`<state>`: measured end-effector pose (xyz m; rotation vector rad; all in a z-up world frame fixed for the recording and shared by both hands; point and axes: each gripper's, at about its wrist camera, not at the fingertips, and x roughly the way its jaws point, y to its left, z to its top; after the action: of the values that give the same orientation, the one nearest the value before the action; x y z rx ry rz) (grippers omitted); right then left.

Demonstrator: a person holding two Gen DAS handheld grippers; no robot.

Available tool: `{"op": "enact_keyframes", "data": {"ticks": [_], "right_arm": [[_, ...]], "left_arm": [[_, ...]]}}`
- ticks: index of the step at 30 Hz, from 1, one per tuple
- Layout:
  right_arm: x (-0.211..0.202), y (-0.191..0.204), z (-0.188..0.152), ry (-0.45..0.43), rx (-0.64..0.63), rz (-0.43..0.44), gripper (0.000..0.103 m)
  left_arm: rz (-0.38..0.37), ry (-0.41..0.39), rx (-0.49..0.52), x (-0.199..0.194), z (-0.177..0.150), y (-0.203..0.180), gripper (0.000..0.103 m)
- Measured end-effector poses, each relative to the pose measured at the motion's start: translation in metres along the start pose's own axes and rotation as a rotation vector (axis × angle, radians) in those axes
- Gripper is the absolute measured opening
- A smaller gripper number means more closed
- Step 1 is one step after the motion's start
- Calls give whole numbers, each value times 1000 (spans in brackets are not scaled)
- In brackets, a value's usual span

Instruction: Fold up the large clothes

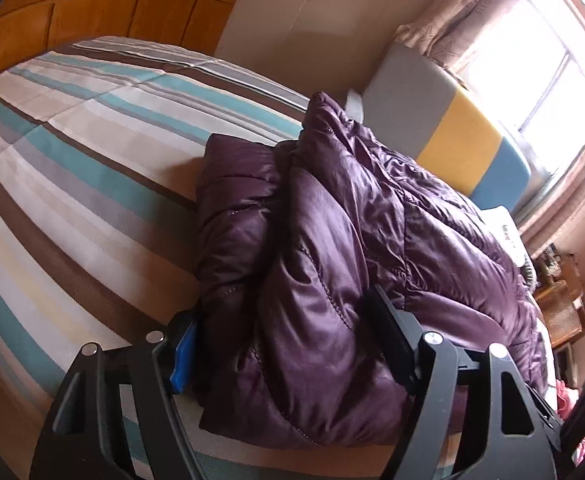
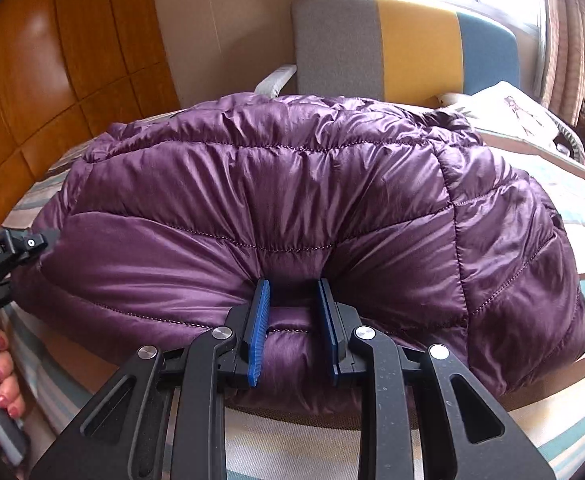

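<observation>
A purple quilted down jacket (image 1: 332, 248) lies bunched in a thick folded stack on the striped bed (image 1: 72, 160). My left gripper (image 1: 284, 336) has its jaws wide apart around the stack's near end, one finger on each side, pressing into the puffy layers. In the right wrist view the jacket (image 2: 292, 200) fills the middle. My right gripper (image 2: 294, 312) is closed on a thick fold of its near edge, which bulges between the blue pads (image 2: 258, 328). The left gripper (image 2: 8, 256) and the hand holding it show at the left edge.
The bed's grey, yellow and blue headboard (image 2: 412, 40) stands behind the jacket, under a bright window (image 1: 552, 52). A white pillow (image 2: 508, 108) lies at the far right. Wooden wardrobe panels (image 2: 52, 80) line the left wall. A bedside cabinet (image 1: 560, 312) stands right of the bed.
</observation>
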<state>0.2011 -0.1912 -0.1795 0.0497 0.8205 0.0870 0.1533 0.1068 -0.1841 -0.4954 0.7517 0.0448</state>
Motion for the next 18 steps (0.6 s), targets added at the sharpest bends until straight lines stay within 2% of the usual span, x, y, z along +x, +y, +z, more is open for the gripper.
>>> {"op": "enact_keyframes", "data": {"ticks": [4, 7, 8, 12, 15, 18], "right_arm": [[1, -3, -1, 10, 1, 17, 25], [2, -5, -1, 2, 9, 24, 25], [2, -4, -1, 1, 9, 21, 25], [2, -3, -1, -7, 13, 21, 25], [3, -3, -1, -12, 16, 21, 25], [3, -3, -1, -14, 13, 12, 25]], "left_arm": [[-4, -8, -100, 1, 3, 5, 66], [-71, 1, -234, -2, 1, 17, 53], [-73, -1, -250, -1, 0, 18, 52], [-104, 7, -262, 6, 1, 21, 42], [-152, 15, -305, 9, 1, 26, 27], [-137, -35, -237, -3, 4, 11, 20]]}}
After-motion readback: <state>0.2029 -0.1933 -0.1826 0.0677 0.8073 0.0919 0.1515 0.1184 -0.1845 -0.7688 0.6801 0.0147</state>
